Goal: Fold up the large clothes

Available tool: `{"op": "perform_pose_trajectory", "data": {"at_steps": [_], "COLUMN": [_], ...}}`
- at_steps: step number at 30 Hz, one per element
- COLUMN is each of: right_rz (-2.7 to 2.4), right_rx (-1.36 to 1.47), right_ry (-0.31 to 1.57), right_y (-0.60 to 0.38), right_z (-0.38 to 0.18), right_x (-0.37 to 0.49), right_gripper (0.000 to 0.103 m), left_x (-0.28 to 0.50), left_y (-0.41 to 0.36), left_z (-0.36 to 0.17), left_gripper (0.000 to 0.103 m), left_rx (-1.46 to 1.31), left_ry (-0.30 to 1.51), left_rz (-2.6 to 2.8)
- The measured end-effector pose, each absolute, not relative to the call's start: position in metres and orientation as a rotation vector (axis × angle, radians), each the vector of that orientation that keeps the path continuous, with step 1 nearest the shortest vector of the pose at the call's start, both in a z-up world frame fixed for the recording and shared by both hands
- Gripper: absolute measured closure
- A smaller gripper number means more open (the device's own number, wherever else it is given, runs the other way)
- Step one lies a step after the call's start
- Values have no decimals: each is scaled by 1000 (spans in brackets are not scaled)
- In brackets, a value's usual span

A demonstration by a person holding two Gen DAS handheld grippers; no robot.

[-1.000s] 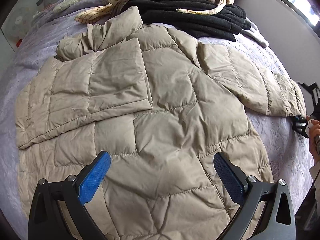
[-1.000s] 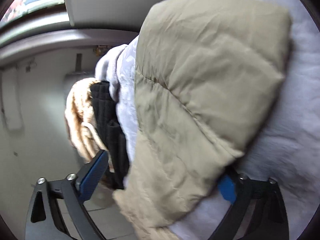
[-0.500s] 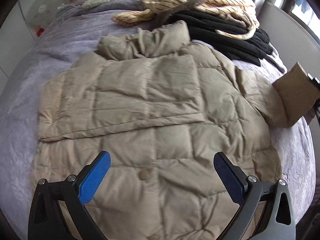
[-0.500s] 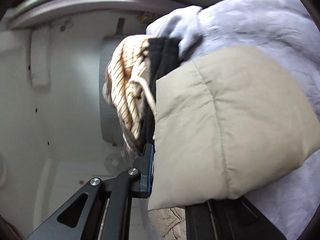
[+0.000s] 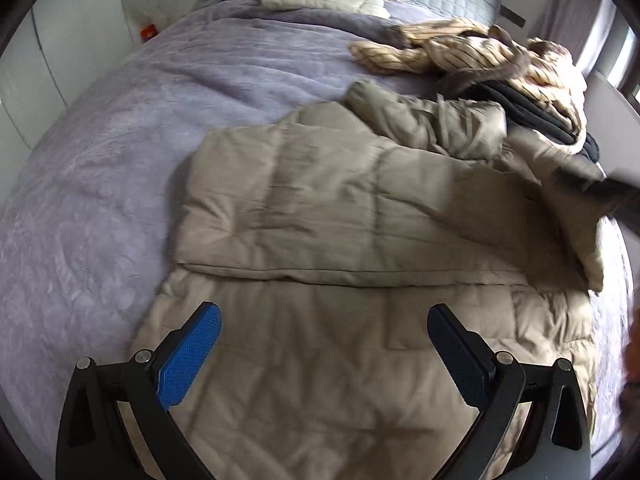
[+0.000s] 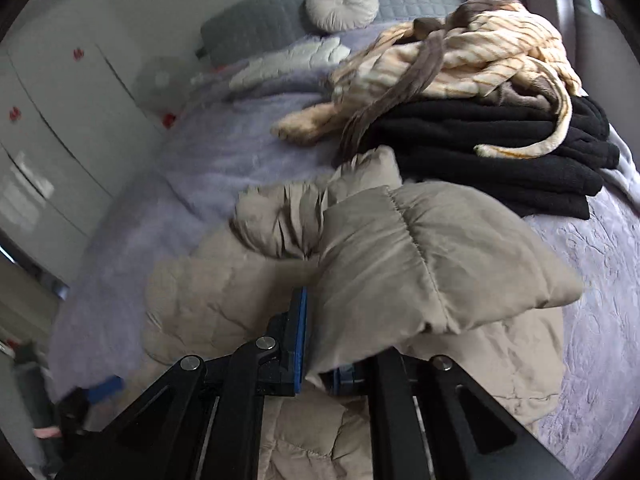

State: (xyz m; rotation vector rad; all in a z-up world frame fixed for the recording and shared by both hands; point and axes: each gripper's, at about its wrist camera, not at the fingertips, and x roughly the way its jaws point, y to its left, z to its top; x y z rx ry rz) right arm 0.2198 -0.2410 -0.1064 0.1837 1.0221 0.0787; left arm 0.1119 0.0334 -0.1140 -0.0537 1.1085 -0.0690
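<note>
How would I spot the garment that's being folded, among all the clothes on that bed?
Start at the lilac bedspread and look toward its near end. The beige quilted puffer jacket lies spread flat there, one sleeve pinched in the right tongs. Unlike the black stack and striped cream garment behind it, it is padded.

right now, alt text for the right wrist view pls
The right hand-held gripper is shut on a sleeve of a beige puffer jacket, holding it over the jacket's body on a lilac bedspread. Behind lie folded black clothes topped by a striped cream garment.
</note>
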Motion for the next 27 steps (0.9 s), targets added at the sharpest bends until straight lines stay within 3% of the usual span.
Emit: {"op": "perform_pose_trajectory", "data": {"at_steps": [4,8,9,11,12,14,20,21,22,23,24,27], "right_rz": [2,-27,-23,-10,-11,-11,-64,-81,-94,-98,-95,-2], "right_rx": [176,169,170,189,207,261,599,692,796,852,852,692], "right_ry": [1161,1194,1195,1207,1207,1152,1044,1030,1004,987,992,983], "right_y": [-228,-222,-224,-232,-237,-240,-311,-327,-341,-345,-346,-312], "right_z": [-162,-174,-173,-168,-162,-137,-125,-131,-137,-143,-145,-132], "right_x": [216,219,217,216,212,193,168,170,172,177,183,199], "right_gripper": [92,91,87,69,48,33,33,33,44,60,92,94], "left_x": [114,115,114,117,117,120,134,137,140,143,145,153], "left_y": [54,68,68,69,67,66,69,69,69,69,70,83], "left_z": [-117,-122,-124,-128,-128,-128,-132,-133,-133,-133,-133,-128], "left_gripper": [0,0,0,0,0,0,0,0,0,0,0,0], "left_rx": [-57,-98,-102,-101,-100,-91,-95,-101,-109,-120,-131,-195], "left_ry": [1108,1118,1122,1135,1136,1133,1137,1141,1142,1141,1138,1112], "left_rz": [-39,-35,-37,-46,-50,-59,-64,-68,-73,-81,-88,-125]}}
